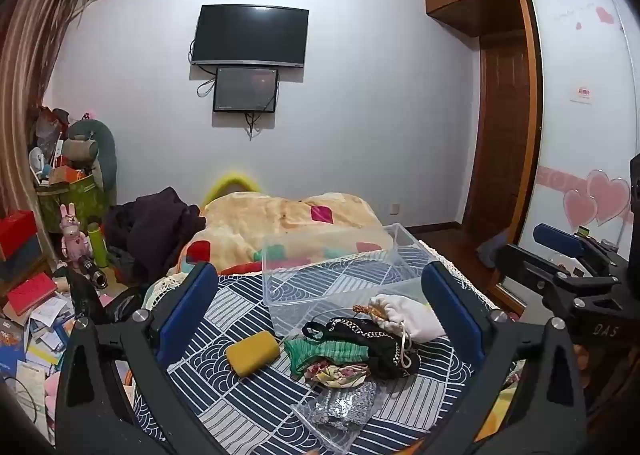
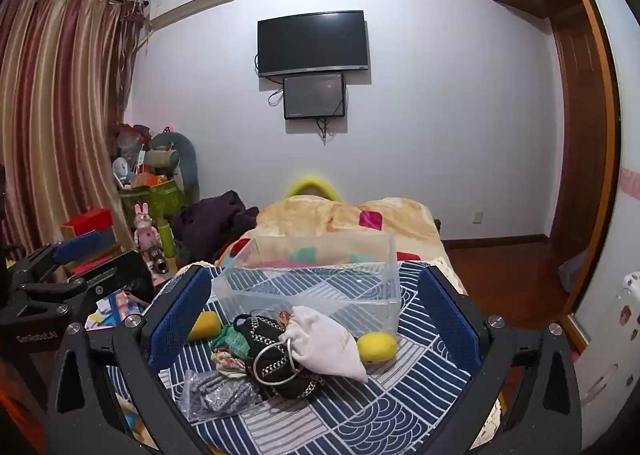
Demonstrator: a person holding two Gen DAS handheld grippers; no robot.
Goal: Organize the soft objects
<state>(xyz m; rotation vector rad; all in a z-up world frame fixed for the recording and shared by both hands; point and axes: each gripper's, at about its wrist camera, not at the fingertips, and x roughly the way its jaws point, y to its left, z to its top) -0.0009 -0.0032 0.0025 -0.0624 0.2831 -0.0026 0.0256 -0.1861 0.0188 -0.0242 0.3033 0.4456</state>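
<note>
1. Left gripper (image 1: 316, 295): jaws spread wide, nothing between the pads. Right gripper (image 2: 314, 307): likewise spread wide, empty. Both hover short of the pile, no contact.
2. Soft items sit in a heap on the patterned bedspread (image 1: 248, 407), just in front of the clear plastic bin (image 1: 340, 267), which looks empty.
3. Key relation, right wrist view: white drawstring pouch (image 2: 324, 343) lies near 6 o'clock, low centre between the jaws, long axis running 10 to 4 o'clock. Judged the nearer arm for it; the bin lies beyond at 12.
4. Left wrist view: yellow sponge (image 1: 252, 353) at 7 o'clock, apart from the heap, long axis roughly 8 to 2. Left arm judged nearer.
5. Count: one pouch, one black chain-trimmed bag (image 2: 276, 351), one green knit piece (image 1: 328, 351), one floral cloth (image 1: 336, 371), one zip bag of silver sequins (image 1: 340, 411), one sponge, one yellow ball (image 2: 376, 347) touching the bin's front wall.
6. Count: one bin, two grippers.
</note>
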